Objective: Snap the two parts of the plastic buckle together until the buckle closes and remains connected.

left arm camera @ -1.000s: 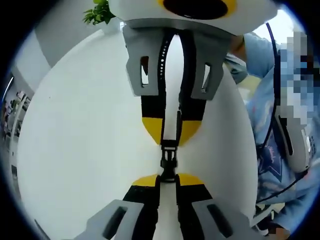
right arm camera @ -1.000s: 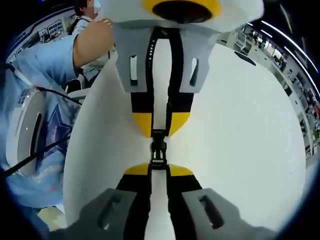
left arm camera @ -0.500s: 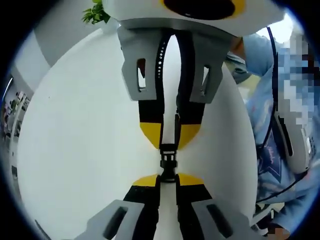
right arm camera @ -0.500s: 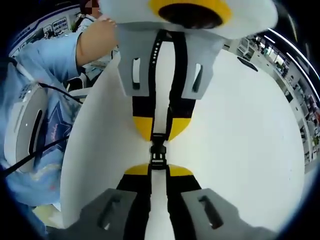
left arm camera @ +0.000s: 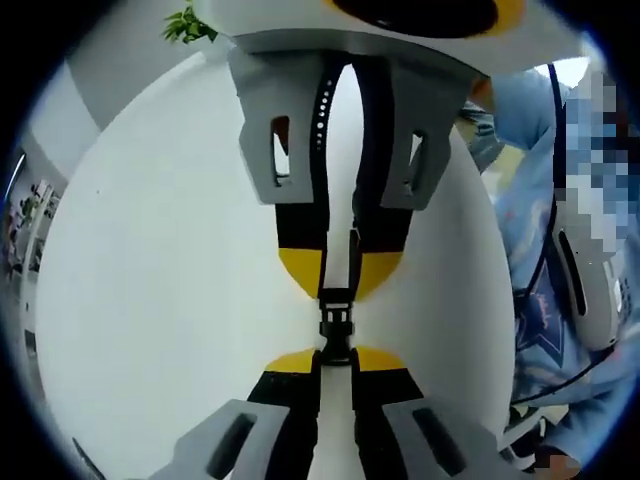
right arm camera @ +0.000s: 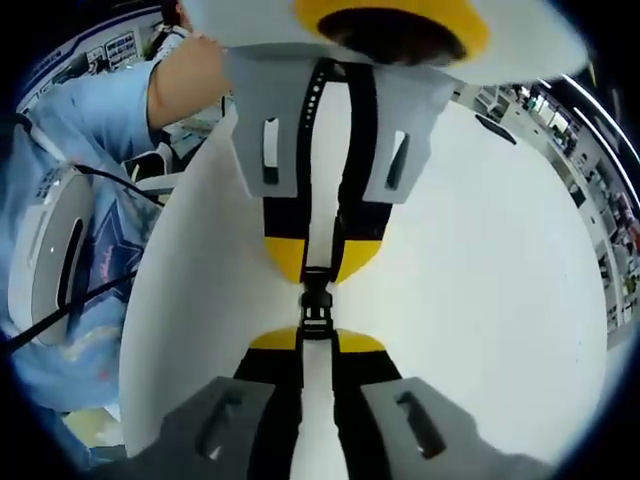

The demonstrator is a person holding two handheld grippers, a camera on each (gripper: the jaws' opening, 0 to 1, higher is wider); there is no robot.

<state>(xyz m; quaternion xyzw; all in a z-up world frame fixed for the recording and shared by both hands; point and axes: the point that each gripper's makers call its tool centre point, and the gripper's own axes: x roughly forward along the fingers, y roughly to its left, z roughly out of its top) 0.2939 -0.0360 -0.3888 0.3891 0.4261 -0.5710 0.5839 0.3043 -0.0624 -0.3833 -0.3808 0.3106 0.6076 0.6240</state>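
Black plastic, small and dark against the white desk (left arm camera: 150, 300): that is the buckle (left arm camera: 337, 325) in the left gripper view, and I take it as my landmark. My left tool (left arm camera: 336, 358) comes up from just below the buckle, its yellow-tipped jaws pressed in on the lower half. From directly above the buckle the right tool (left arm camera: 341, 285) reaches down, its jaws pinching the upper half and the thin strap that runs up between them. The two halves meet with no gap I can make out. A person in a light blue sleeve (left arm camera: 530, 110) stands well off to the right of the buckle, beyond the desk edge.

In the right gripper view the buckle (right arm camera: 314, 303) again sits between the two tools: my right tool (right arm camera: 303, 340) pinching from below, the left tool (right arm camera: 311, 262) from above.

I judge the halves mated, or very nearly so. Whether the latch has clicked I cannot tell; easing the grip to see if it holds is what remains.
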